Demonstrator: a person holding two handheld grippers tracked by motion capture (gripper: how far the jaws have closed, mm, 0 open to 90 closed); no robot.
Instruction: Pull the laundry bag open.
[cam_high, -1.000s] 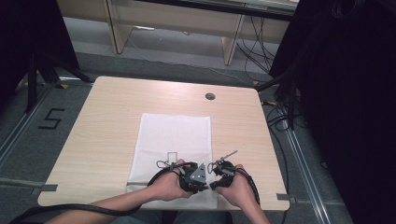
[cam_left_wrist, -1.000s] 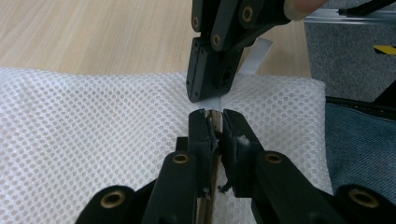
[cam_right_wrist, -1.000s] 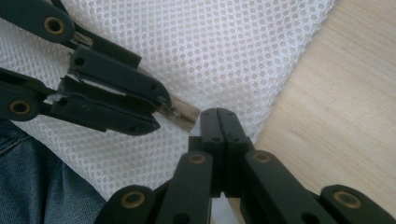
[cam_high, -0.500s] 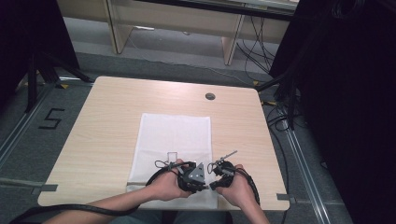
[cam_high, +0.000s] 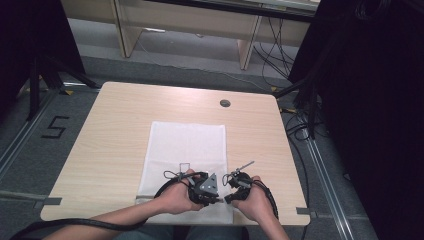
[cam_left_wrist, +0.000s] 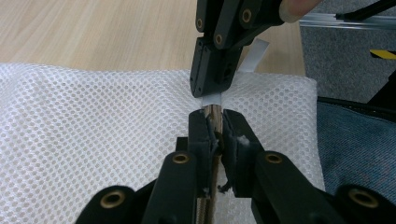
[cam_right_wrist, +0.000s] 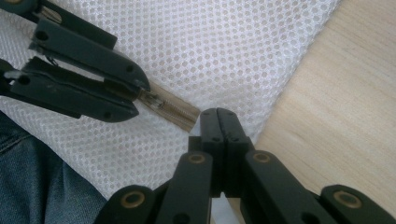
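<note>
Zipper (cam_right_wrist: 170, 108): near end hidden between left gripper (cam_left_wrist: 215, 122) jaws; slider too small to tell. White tab (cam_left_wrist: 254, 55): partly covered by right gripper (cam_right_wrist: 218, 116). Mesh bag (cam_high: 187, 150): near edge hidden under hands.

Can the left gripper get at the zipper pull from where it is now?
Probably yes: the left gripper already sits closed at the zipper on the mesh bag, with nothing between; the right gripper pinches just beyond it.

One bag, one table, two grippers

A single white mesh bag (cam_high: 186, 150) with one tan zipper (cam_right_wrist: 173, 108) lies on one table (cam_high: 115, 130); two hand-held grippers, left gripper (cam_high: 212, 192) and right gripper (cam_high: 231, 190), meet over it.
</note>
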